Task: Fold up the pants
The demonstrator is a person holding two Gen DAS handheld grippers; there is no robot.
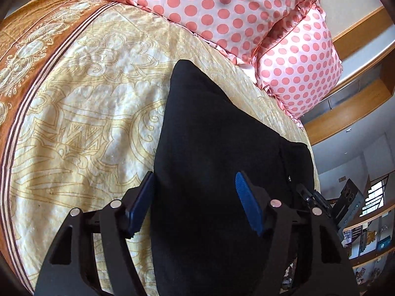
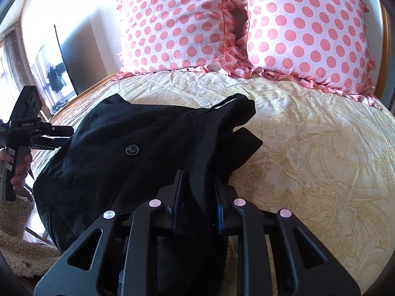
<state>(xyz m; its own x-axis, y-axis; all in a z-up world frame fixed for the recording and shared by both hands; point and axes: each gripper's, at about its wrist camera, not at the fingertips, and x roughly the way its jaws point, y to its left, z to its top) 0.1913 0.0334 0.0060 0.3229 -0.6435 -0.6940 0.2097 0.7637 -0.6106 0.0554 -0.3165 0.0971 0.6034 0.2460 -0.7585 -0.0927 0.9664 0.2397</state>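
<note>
The black pants (image 1: 212,133) lie on the bed's cream patterned cover, also seen in the right wrist view (image 2: 128,145) with a round button on the waist. My left gripper (image 1: 195,197) is open, its blue pads either side of the pants' near edge, not closed on the cloth. It also shows in the right wrist view (image 2: 56,135) at the pants' left side. My right gripper (image 2: 197,197) has a grey-black fold of the pants between its nearly closed pads and grips it.
Two pink polka-dot pillows (image 2: 187,24) lean at the head of the bed. The cream bedcover (image 2: 308,148) stretches to the right. A wooden headboard (image 1: 345,113) and shelves are at the right of the left wrist view. A shaggy rug (image 2: 17,234) lies below left.
</note>
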